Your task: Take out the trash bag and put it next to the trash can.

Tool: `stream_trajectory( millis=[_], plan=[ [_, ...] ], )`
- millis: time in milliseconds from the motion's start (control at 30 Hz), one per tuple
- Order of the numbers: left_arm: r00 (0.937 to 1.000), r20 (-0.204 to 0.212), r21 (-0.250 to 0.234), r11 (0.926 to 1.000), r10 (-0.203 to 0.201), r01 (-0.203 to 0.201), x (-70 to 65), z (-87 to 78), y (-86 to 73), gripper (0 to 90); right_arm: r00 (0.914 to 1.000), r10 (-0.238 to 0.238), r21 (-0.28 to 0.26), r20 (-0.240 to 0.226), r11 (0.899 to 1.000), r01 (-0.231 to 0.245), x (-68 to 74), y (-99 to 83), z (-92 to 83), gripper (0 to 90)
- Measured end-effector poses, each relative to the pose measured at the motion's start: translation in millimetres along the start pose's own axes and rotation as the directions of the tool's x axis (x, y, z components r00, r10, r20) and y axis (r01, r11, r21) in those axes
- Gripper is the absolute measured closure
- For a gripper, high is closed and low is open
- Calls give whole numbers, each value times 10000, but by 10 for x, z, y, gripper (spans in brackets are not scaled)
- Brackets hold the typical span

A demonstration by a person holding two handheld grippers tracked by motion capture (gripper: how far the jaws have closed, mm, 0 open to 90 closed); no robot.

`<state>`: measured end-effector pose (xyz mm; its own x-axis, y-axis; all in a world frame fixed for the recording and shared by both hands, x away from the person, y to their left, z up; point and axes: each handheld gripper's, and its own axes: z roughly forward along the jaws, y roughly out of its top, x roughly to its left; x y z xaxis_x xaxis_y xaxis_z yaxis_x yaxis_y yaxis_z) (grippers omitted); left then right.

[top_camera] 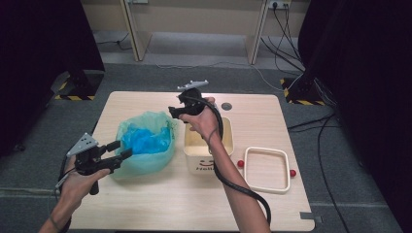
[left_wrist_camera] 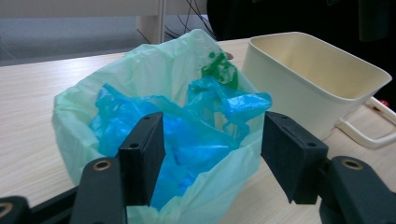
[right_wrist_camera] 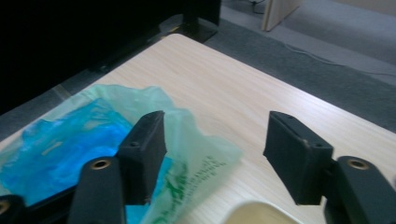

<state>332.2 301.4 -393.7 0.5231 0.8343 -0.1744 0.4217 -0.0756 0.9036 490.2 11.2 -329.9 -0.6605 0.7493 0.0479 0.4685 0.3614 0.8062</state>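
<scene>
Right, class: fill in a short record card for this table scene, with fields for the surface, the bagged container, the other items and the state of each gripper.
surface: wooden table
bagged container: green bag with blue bag inside
beside it: cream bin, open top
lid frame: cream frame, flat on table right of bin
left gripper: open, at the green bag's near edge
right gripper: open, raised above the bags' far side
</scene>
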Motion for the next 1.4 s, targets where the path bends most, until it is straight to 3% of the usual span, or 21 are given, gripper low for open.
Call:
stream_trajectory(
  millis=[133,200,333,467,533,800,1167,1400],
  plan=[
    [9999,121,26,9999,118,-118,-47,17,13,392,9955,-163,-281,931,9994,190,-74,-63,-152,245],
    [9997,190,64,9999,142,-143,-68,24,14,393,9920,-212,-319,1248,9992,254,-112,-100,-231,233],
    [9990,370,193,9995,250,-257,-125,45,12,393,9926,86,256,1214,9996,-118,-223,-199,-374,196],
    [9978,571,248,9991,334,-349,-202,79,12,392,9899,155,404,1410,9990,-214,-338,-318,-496,193],
    [9969,674,277,9988,394,-413,-241,95,16,392,9880,465,401,1475,9978,-530,-403,-375,-556,176],
    [9934,990,416,9972,572,-615,-363,156,17,392,9790,1333,-77,1544,9910,-1337,-644,-567,-854,179],
    [9884,1343,470,9959,707,-776,-515,208,-15,389,9696,1712,-791,1749,9840,-1595,-894,-866,-1149,197],
    [9834,1634,485,9949,793,-883,-661,253,-75,327,9601,1890,-868,2063,9808,-1745,-1072,-1121,-1301,156]
  ],
)
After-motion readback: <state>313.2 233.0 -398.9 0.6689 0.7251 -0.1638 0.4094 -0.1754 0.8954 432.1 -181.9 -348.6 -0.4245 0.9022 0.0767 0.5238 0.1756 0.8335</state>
